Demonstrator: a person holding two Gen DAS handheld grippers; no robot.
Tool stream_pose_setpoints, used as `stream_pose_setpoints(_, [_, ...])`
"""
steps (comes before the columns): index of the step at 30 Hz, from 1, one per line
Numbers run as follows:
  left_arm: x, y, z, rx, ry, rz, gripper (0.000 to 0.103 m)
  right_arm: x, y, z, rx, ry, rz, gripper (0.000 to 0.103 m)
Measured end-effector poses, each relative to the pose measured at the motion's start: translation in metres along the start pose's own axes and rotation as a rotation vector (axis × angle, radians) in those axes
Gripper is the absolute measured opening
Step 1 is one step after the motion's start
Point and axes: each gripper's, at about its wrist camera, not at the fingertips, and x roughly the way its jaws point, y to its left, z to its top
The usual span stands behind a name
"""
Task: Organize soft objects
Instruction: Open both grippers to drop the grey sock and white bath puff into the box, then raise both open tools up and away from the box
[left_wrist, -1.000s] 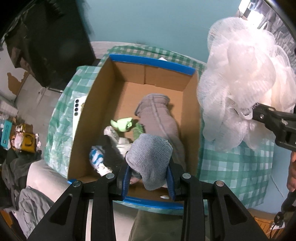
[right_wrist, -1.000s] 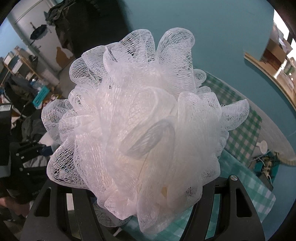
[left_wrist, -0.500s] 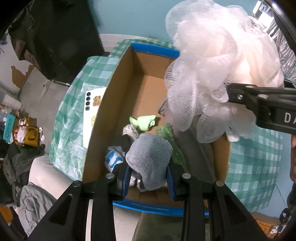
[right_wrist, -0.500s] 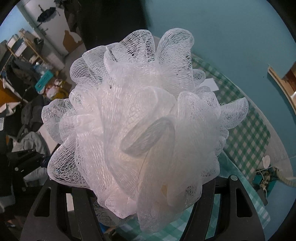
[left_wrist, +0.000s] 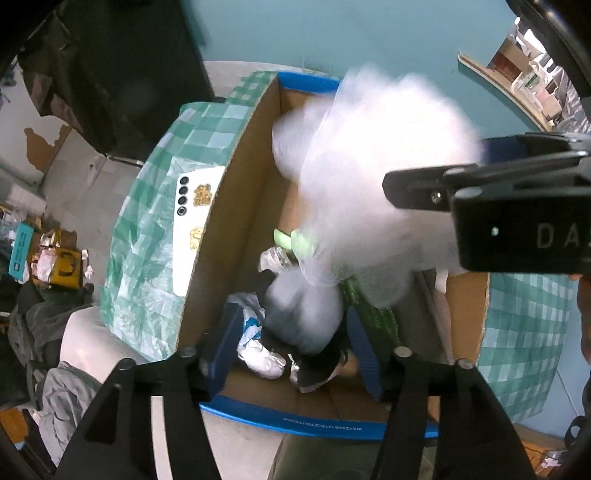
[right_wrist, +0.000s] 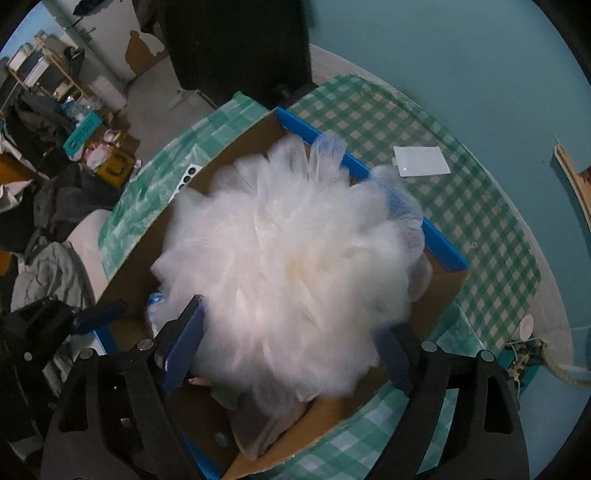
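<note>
A cardboard box (left_wrist: 229, 229) with blue edges stands on a green checked tablecloth. My left gripper (left_wrist: 293, 347) points down into its near end. Its jaws are opening, and a grey knitted cloth (left_wrist: 303, 306) lies blurred and loose between the blue pads (left_wrist: 221, 343). A white mesh bath puff (right_wrist: 295, 266) hangs blurred over the box (right_wrist: 443, 251). My right gripper (right_wrist: 291, 350) is above the puff. Its jaws are opening and the pads (right_wrist: 184, 343) stand off the puff's sides. In the left wrist view the puff (left_wrist: 369, 177) covers the box's far half.
In the box lie a green toy (left_wrist: 291, 240), a white and blue item (left_wrist: 255, 332) and a grey garment (left_wrist: 413, 314). A white phone (left_wrist: 195, 221) lies on the cloth left of the box, a white card (right_wrist: 421, 160) beyond it. Clutter (right_wrist: 110, 162) fills the floor at left.
The right gripper carried the puff over the box and its jaws spread, so the puff now blurs downward. The left jaws parted and let the grey cloth go.
</note>
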Motion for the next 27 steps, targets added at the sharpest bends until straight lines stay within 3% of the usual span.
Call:
stream_pose_setpoints(11, [-0.023, 0.000, -0.003, -0.003, -0.038, 0.009, 0.076, -0.026, -0.007, -0.013, 0.061, -0.038, 0.009, 0.087])
stream_pose_setpoints(27, [-0.077, -0.012, -0.009, -0.030, -0.106, -0.022, 0.081, -0.085, -0.023, -0.050, 0.133, -0.139, 0.014, 0.087])
